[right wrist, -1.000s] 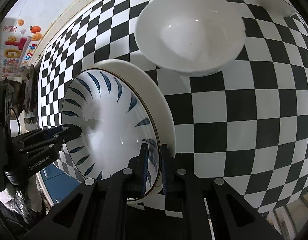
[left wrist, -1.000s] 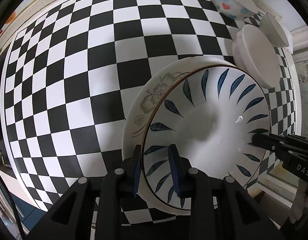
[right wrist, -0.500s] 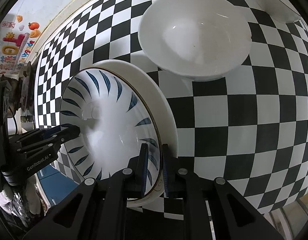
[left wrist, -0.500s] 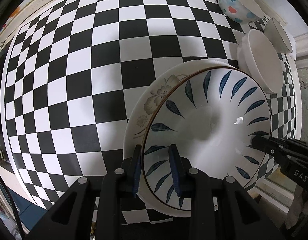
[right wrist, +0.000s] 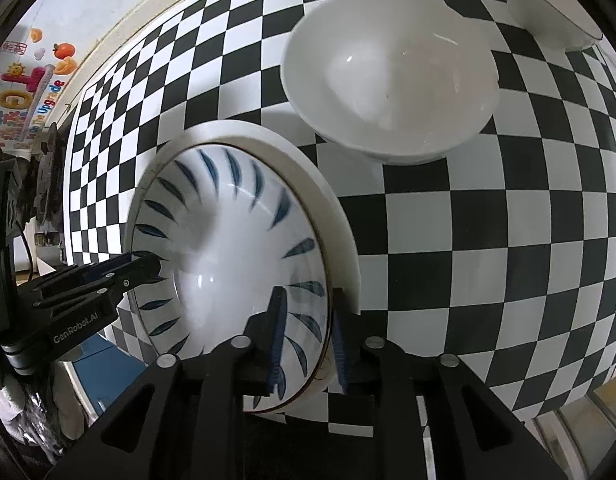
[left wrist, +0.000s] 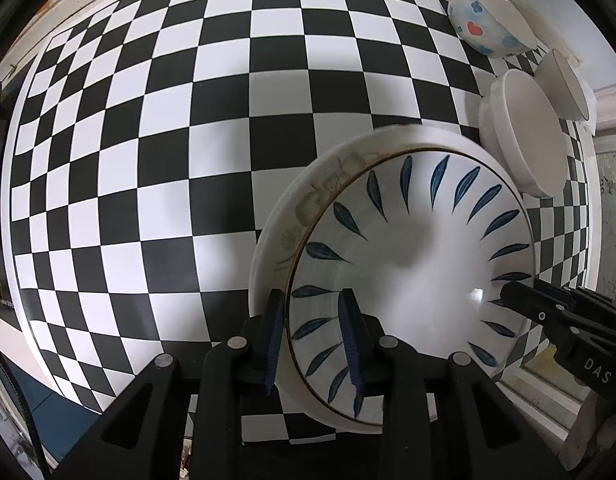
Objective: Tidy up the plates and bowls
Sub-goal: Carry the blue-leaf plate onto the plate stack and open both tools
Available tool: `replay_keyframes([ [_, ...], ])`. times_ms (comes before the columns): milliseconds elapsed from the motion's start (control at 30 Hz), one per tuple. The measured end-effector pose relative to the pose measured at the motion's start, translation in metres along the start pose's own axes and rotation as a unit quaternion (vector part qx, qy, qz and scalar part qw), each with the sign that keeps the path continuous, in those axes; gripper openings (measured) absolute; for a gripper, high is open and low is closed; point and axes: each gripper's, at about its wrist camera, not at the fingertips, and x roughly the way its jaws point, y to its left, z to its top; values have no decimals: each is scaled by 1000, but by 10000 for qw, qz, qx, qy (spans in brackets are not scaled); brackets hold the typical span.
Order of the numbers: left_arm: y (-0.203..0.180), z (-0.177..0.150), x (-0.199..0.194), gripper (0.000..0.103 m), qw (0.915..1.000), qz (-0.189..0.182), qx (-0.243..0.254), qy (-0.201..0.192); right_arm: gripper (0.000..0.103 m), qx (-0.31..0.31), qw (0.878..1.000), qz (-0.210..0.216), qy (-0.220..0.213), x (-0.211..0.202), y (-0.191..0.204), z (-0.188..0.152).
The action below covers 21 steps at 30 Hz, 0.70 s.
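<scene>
A blue-leaf plate [left wrist: 412, 264] lies stacked in a larger floral-rimmed white plate [left wrist: 328, 188]. My left gripper [left wrist: 313, 336] is shut on the near rim of the blue-leaf plate, and of the white plate under it. My right gripper [right wrist: 308, 332] is shut on the opposite rim of the same stack [right wrist: 228, 236]. Both hold the stack just above the checkered table [left wrist: 148, 160]. The right gripper's tip shows in the left view [left wrist: 520, 300], the left gripper's in the right view [right wrist: 144, 264].
A plain white bowl [right wrist: 388, 80] stands right behind the stack, also in the left view [left wrist: 524, 140]. A bowl with hearts and flowers [left wrist: 488, 20] and another white bowl [left wrist: 564, 84] stand at the far right edge by the wall.
The stack and both grippers have moved away from the table's near edge toward the bowls; the stack looks lifted and more tilted. Both grips are unchanged.
</scene>
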Motion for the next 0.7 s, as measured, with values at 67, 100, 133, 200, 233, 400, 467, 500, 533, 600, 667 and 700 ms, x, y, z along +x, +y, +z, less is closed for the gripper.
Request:
replay_keyframes([
  [67, 1, 0, -1, 26, 10000, 42, 5, -45, 29, -14, 10000, -30, -37, -2, 1, 0],
  [100, 2, 0, -2, 27, 10000, 58, -2, -63, 30, -38, 10000, -43, -59, -3, 1, 0],
  [133, 3, -1, -2, 27, 9999, 63, -10, -80, 30, -49, 9999, -57, -77, -5, 2, 0],
  [200, 0, -2, -2, 27, 9999, 72, -21, -89, 30, -58, 9999, -77, -121, -8, 2, 0],
  [233, 0, -2, -2, 27, 9999, 84, -27, -103, 30, -72, 9998, -94, -134, -10, 2, 0],
  [400, -7, -4, -5, 28, 9998, 116, -40, -146, 31, -116, 9995, -191, -226, -17, 4, 1],
  [467, -8, -3, -8, 28, 9998, 126, -42, -173, 32, -125, 9993, -227, -253, -19, 4, 1],
  [500, -9, -3, -10, 28, 9997, 137, -25, -195, 34, -128, 9993, -241, -267, -21, 4, 0],
  [533, -11, -5, -13, 28, 9996, 156, 2, -225, 35, -126, 9992, -259, -284, -22, 3, -1],
  [600, -14, -7, -20, 28, 9993, 201, 38, -327, 35, -127, 9990, -311, -306, -26, 5, -4],
  [667, -19, -9, -33, 28, 9987, 220, 91, -452, 35, -172, 9984, -380, -386, -34, 8, -8],
  [700, -20, -11, -41, 28, 9985, 181, 92, -514, 35, -184, 9981, -407, -429, -38, 9, -11],
])
